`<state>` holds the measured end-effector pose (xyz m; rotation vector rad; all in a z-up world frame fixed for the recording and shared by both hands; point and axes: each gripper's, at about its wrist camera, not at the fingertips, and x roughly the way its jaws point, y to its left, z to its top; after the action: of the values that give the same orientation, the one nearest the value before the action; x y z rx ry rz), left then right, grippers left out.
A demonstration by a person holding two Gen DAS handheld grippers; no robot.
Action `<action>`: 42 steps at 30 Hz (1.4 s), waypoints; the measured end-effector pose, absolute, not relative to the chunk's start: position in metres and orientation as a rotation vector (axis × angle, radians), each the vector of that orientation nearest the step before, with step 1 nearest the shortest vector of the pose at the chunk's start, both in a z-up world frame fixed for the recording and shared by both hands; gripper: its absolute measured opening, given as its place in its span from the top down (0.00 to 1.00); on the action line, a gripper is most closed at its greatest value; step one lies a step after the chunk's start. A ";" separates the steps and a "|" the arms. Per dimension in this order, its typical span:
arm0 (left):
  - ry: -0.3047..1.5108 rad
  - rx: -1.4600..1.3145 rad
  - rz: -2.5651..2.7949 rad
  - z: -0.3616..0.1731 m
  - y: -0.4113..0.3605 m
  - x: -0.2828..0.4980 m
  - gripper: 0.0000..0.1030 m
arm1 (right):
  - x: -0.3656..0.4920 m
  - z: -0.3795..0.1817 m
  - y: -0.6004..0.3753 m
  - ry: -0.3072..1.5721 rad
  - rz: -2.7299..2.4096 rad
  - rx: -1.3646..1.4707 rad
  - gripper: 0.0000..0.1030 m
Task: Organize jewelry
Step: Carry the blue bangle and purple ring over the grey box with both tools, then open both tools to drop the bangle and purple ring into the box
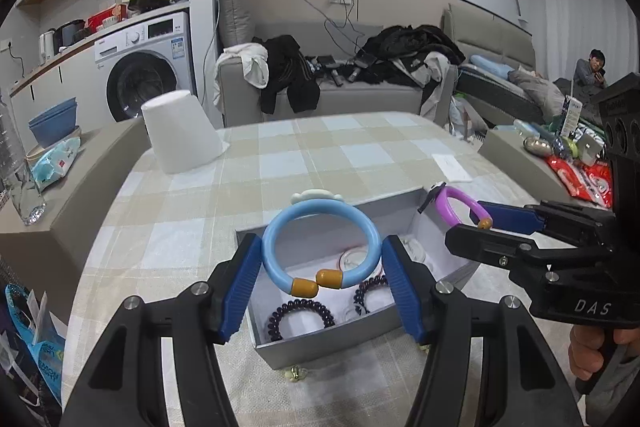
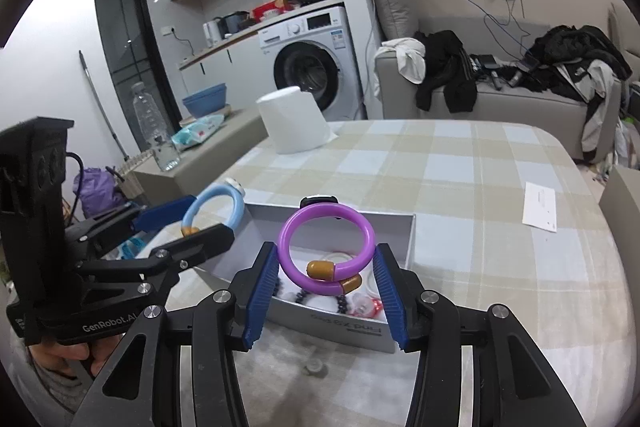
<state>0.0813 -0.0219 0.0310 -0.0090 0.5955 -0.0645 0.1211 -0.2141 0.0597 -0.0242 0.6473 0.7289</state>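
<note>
My left gripper (image 1: pixel 320 267) is shut on a light blue bracelet (image 1: pixel 320 211) with orange end caps and a white cloud charm, held above the open grey box (image 1: pixel 320 345). My right gripper (image 2: pixel 326 279) is shut on a purple bracelet (image 2: pixel 326 223) with orange end caps, also held above the box (image 2: pixel 352 333). Each gripper shows in the other's view: the right one (image 1: pixel 476 223) with the purple bracelet (image 1: pixel 452 203), the left one (image 2: pixel 200 223) with the blue bracelet (image 2: pixel 236 203). Inside the box lie dark spiral hair ties (image 1: pixel 300 315) and clear ring-like pieces.
The box sits on a checked tablecloth (image 1: pixel 320 147). An upturned white cup (image 1: pixel 180 131) stands at the far left of the table, a white card (image 2: pixel 540 205) at the right. A small gold piece (image 1: pixel 296 373) lies before the box. A sofa with clothes stands behind.
</note>
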 end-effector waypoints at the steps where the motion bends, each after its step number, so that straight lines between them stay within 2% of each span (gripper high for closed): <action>1: 0.600 -0.009 -0.064 0.028 -0.021 0.081 0.45 | 0.122 0.056 -0.214 0.652 0.725 -0.030 0.54; 19: 0.644 -0.011 -0.053 0.016 -0.020 0.084 0.45 | 0.130 0.040 -0.208 0.672 0.699 -0.047 0.54; 26: 0.650 -0.049 -0.077 0.019 -0.017 0.083 0.44 | 0.128 0.040 -0.206 0.671 0.707 -0.054 0.50; 28: 0.645 -0.058 -0.081 0.021 -0.016 0.082 0.44 | 0.127 0.041 -0.208 0.665 0.717 -0.043 0.46; 30: 0.633 -0.054 -0.078 0.022 -0.017 0.081 0.43 | 0.126 0.043 -0.209 0.654 0.724 -0.034 0.36; 32: 0.624 -0.045 -0.073 0.024 -0.018 0.080 0.34 | 0.125 0.046 -0.211 0.640 0.723 -0.024 0.32; 34: 0.607 -0.044 -0.069 0.026 -0.019 0.077 0.27 | 0.125 0.048 -0.214 0.634 0.715 -0.010 0.22; 36: 0.600 -0.045 -0.069 0.028 -0.018 0.075 0.21 | 0.124 0.050 -0.218 0.631 0.706 0.011 0.05; 38: 0.593 -0.054 -0.069 0.030 -0.017 0.074 0.17 | 0.125 0.052 -0.221 0.626 0.703 0.030 0.00; 42: 0.599 -0.073 -0.064 0.031 -0.014 0.072 0.09 | 0.124 0.055 -0.228 0.627 0.687 0.052 0.00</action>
<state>0.0716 -0.0137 0.0315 -0.0730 0.5992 -0.0639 0.1239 -0.2277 0.0554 0.0520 0.6274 0.6869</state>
